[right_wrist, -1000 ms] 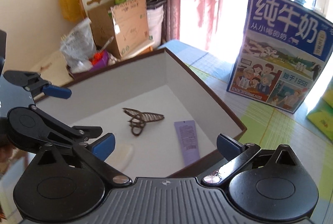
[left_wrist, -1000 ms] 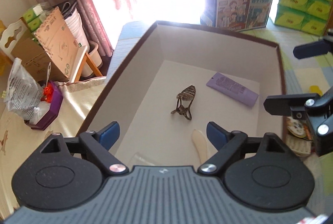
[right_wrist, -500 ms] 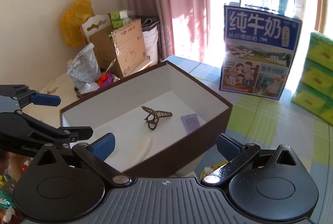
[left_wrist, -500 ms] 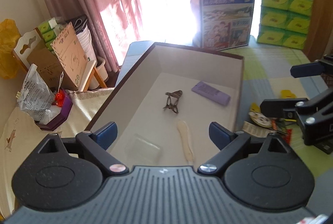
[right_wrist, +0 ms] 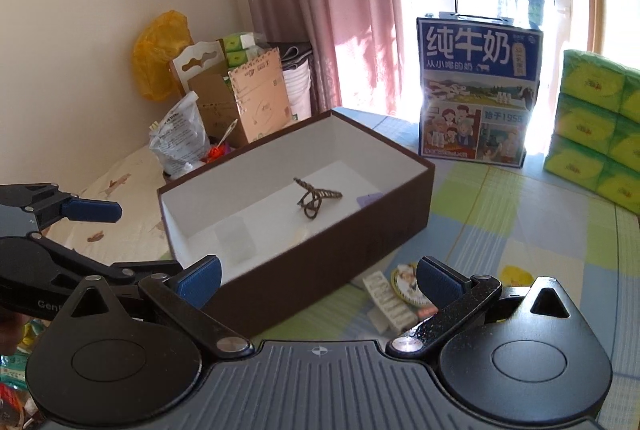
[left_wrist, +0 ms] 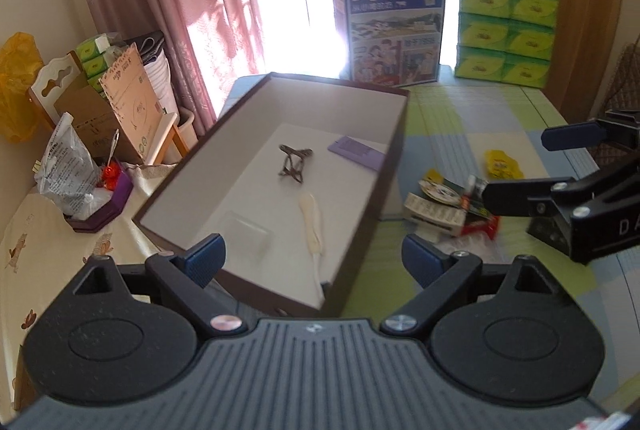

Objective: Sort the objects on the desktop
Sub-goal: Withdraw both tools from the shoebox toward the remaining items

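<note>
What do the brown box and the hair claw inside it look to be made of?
Brown box: likely rigid cardboard, matte brown outside, white lining, thin straight walls. Hair claw: looks like bronze-toned metal or plastic openwork; too small to say which.

An open brown box [left_wrist: 384, 166] with a white inside sits on a checked cloth. Inside lie a dark hair clip [left_wrist: 294, 166], a purple tube [left_wrist: 356, 152], a cream comb [left_wrist: 312, 226] and a clear packet [left_wrist: 244, 236]. Just beside the box, small packets [left_wrist: 448, 210] and a yellow sachet [left_wrist: 500, 164] lie scattered.
</note>
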Action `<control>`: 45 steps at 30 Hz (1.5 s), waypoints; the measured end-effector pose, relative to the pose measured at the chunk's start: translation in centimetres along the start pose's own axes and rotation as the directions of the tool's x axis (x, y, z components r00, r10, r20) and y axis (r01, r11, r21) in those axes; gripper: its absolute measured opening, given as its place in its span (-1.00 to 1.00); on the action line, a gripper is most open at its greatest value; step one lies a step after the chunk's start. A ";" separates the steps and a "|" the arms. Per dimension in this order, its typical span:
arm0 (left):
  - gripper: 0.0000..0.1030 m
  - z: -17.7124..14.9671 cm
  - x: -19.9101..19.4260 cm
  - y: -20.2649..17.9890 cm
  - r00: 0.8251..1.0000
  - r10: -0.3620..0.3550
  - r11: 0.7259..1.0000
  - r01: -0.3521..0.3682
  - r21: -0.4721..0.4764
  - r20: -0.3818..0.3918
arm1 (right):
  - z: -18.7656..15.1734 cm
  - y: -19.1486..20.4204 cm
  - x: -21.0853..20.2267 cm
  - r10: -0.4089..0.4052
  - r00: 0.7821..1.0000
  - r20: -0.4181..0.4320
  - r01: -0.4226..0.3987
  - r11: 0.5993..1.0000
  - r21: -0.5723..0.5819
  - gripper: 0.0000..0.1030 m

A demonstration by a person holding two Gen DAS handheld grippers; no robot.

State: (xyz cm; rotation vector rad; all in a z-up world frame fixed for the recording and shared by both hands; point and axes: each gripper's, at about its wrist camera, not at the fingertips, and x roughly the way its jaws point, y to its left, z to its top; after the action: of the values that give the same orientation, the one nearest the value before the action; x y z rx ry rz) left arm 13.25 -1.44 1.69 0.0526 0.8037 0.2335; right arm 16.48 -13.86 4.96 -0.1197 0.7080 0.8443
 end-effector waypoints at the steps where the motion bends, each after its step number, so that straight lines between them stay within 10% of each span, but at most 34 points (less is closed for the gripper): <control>1: 0.81 -0.4 -0.3 -0.4 1.000 0.000 1.000 0.000 0.004 -0.001 | -0.4 0.0 -0.4 -0.002 1.000 -0.003 0.002 1.000 -0.002 0.96; 24: 0.81 -6.0 0.7 -7.9 0.985 -0.136 0.990 0.138 0.020 -0.105 | -9.9 -5.0 -4.1 -0.105 0.974 -0.199 0.124 0.989 0.085 0.96; 45: 0.80 -4.5 11.2 -13.9 0.950 -0.259 0.919 0.298 0.257 -0.174 | -14.5 -13.7 -4.6 -0.241 0.912 -0.331 0.338 0.900 0.277 0.96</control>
State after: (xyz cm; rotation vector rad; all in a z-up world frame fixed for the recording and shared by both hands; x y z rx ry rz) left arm 20.10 -12.56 -11.28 0.1896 0.9666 -0.1523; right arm 16.65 -31.37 -5.74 -0.0470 1.0698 0.4112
